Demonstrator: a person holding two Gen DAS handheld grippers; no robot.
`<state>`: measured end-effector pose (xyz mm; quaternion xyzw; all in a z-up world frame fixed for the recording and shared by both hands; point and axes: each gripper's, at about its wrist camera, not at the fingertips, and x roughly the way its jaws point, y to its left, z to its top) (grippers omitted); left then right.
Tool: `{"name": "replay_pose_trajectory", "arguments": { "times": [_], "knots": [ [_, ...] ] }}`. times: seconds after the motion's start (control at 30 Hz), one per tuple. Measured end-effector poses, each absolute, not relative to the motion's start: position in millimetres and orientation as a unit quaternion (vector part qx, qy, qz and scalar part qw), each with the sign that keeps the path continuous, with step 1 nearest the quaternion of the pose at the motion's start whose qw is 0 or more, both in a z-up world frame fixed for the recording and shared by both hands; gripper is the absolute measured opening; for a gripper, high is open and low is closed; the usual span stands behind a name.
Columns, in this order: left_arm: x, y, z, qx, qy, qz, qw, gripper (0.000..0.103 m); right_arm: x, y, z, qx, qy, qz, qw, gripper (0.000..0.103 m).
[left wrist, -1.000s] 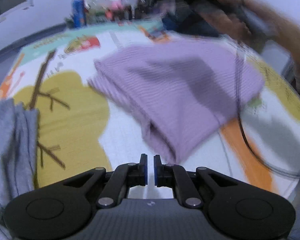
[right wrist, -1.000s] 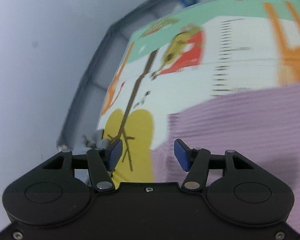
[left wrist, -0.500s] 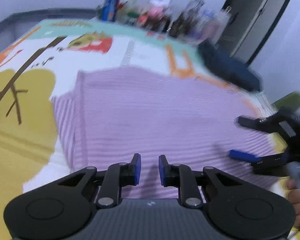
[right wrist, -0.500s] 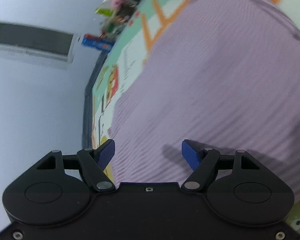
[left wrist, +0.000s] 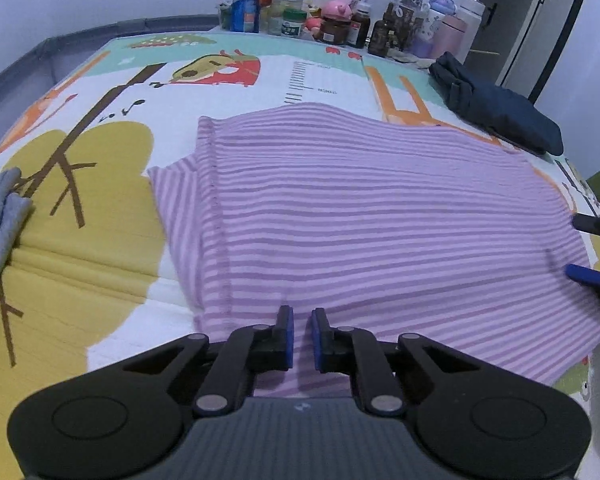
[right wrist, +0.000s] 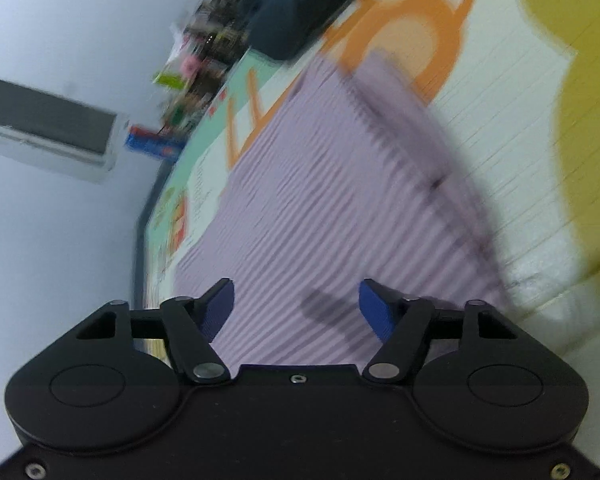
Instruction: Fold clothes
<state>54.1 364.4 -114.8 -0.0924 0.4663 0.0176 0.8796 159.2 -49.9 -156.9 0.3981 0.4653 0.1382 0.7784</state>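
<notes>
Striped shirt (left wrist: 372,220) spread flatter, under left gripper (left wrist: 301,338)

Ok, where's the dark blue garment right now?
In the left wrist view, the dark blue garment lies at the mat's far right edge, beyond the striped purple top, near the bottles.

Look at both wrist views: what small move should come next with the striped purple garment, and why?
Probably lower the left gripper onto the near hem of the purple garment and pinch it. Its jaws stand slightly apart just above that edge, gripping nothing, and the right gripper hovers wide open over the cloth, which lies flat on the play mat.
</notes>
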Motion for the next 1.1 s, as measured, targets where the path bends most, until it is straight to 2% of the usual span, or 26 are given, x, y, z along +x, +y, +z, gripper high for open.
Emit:
{"name": "replay_pose_trajectory", "arguments": {
  "times": [0.1,0.17,0.27,0.5,0.57,0.6,0.63,0.67,0.97,1.0,1.07,1.1],
  "knots": [
    [44.1,365.7,-106.7,-0.104,0.461,0.007,0.881,0.017,144.4,-66.1,-139.3,0.385,0.445,0.109,0.801,0.068],
    [37.7,361.3,-106.0,-0.1,0.458,0.0,0.883,0.02,136.5,-64.9,-130.5,0.392,0.442,0.135,0.796,0.073],
    [31.5,354.5,-112.1,-0.079,0.465,0.014,0.882,0.021,130.6,-57.7,-136.1,0.415,0.461,0.186,0.762,0.073],
    [22.8,366.0,-117.6,-0.077,0.467,0.034,0.88,0.019,121.9,-79.7,-152.4,0.416,0.473,0.135,0.765,0.072],
    [20.8,369.0,-118.3,-0.072,0.467,0.035,0.881,0.018,116.8,-96.0,-153.8,0.417,0.469,0.123,0.769,0.058],
    [19.7,370.2,-118.0,-0.069,0.467,0.038,0.881,0.017,113.6,-105.4,-153.5,0.42,0.466,0.111,0.771,0.056],
    [18.6,371.5,-117.0,-0.07,0.467,0.04,0.88,0.017,110.1,-114.8,-152.2,0.422,0.463,0.092,0.774,0.057],
    [17.6,372.9,-115.9,-0.074,0.468,0.04,0.88,0.017,105.8,-123.3,-149.8,0.416,0.461,0.071,0.781,0.063],
    [14.0,370.4,-114.8,-0.069,0.476,0.038,0.876,0.02,109.5,-134.9,-141.7,0.385,0.463,0.182,0.777,0.066],
    [14.5,370.3,-114.9,-0.068,0.477,0.037,0.876,0.02,112.6,-132.7,-144.5,0.384,0.465,0.19,0.775,0.065],
    [15.5,369.8,-115.1,-0.065,0.479,0.036,0.875,0.021,117.6,-128.5,-150.6,0.372,0.478,0.201,0.77,0.051],
    [16.0,369.6,-115.1,-0.063,0.48,0.035,0.875,0.021,120.2,-125.2,-152.7,0.36,0.484,0.201,0.772,0.048]
  ]
}}
